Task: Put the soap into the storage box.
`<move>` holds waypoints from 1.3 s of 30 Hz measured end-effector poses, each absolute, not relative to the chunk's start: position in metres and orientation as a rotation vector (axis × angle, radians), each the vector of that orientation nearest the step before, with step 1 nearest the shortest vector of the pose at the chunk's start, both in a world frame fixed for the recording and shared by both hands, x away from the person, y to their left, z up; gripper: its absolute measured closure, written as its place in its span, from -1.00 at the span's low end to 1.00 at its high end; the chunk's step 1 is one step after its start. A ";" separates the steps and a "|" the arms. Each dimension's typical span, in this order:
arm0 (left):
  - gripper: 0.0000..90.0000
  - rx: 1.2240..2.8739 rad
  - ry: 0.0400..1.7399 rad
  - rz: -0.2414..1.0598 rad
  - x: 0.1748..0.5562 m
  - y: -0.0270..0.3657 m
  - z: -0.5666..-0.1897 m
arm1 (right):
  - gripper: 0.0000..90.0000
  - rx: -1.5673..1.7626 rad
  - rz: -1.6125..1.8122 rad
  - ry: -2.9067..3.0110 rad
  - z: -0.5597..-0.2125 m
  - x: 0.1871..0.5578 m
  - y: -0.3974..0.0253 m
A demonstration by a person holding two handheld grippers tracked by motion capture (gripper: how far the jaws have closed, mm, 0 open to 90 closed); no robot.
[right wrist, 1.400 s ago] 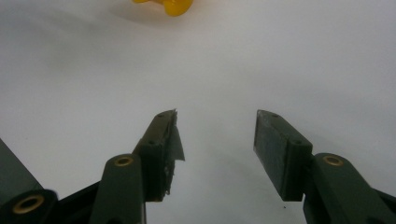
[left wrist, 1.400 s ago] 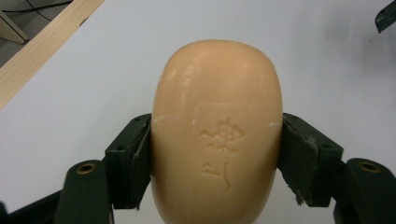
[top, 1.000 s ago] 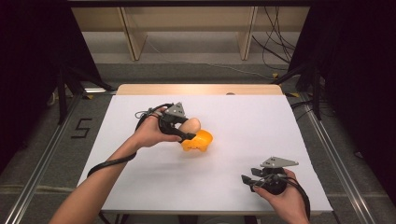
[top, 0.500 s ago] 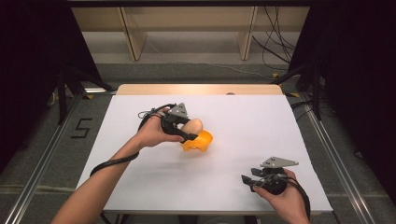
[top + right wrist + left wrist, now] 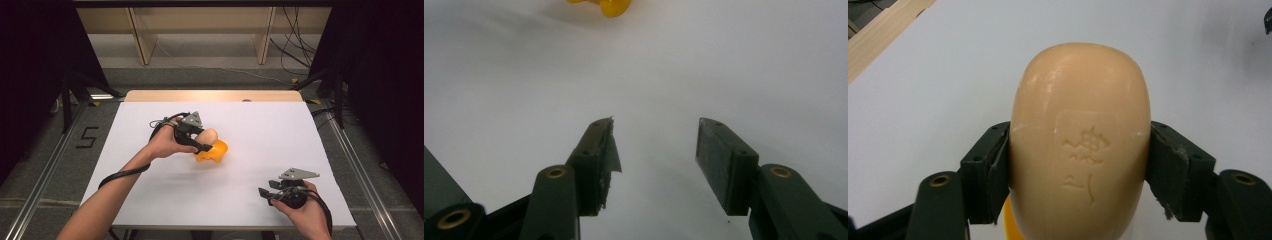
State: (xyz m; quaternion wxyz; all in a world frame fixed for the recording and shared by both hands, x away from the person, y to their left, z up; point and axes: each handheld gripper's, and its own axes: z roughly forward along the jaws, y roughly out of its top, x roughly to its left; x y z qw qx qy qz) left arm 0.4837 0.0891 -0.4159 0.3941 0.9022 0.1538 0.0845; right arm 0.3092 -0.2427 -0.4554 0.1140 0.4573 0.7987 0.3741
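A peach-coloured oval soap bar (image 5: 1080, 145) with an embossed mark sits clamped between the jaws of my left gripper (image 5: 1080, 165), which is shut on it. In the high view that soap bar (image 5: 209, 136) is held just above an orange dish (image 5: 212, 151) near the table's middle, with the left gripper (image 5: 200, 140) over it. A sliver of the orange dish (image 5: 1009, 225) shows under the soap. My right gripper (image 5: 264, 192) rests near the front right of the white table (image 5: 260, 125); its jaws (image 5: 654, 150) stand open with nothing between them. The orange dish (image 5: 601, 6) lies far ahead of it.
A wooden strip (image 5: 215, 96) runs along the table's far edge. Wooden shelving (image 5: 200, 30) and cables (image 5: 295, 50) are on the floor behind. Metal rails (image 5: 40, 180) flank the table. White surface stretches around both grippers.
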 end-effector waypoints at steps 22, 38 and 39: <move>-0.29 2.309 0.392 0.205 0.486 0.086 -0.426 | 0.10 1.342 1.103 2.354 -0.456 0.309 -0.243; -0.29 2.339 0.407 0.205 0.487 0.085 -0.432 | 0.10 1.337 1.103 2.349 -0.456 0.309 -0.242; -0.29 2.351 0.388 0.208 0.488 0.085 -0.431 | 0.10 1.337 1.103 2.349 -0.456 0.309 -0.242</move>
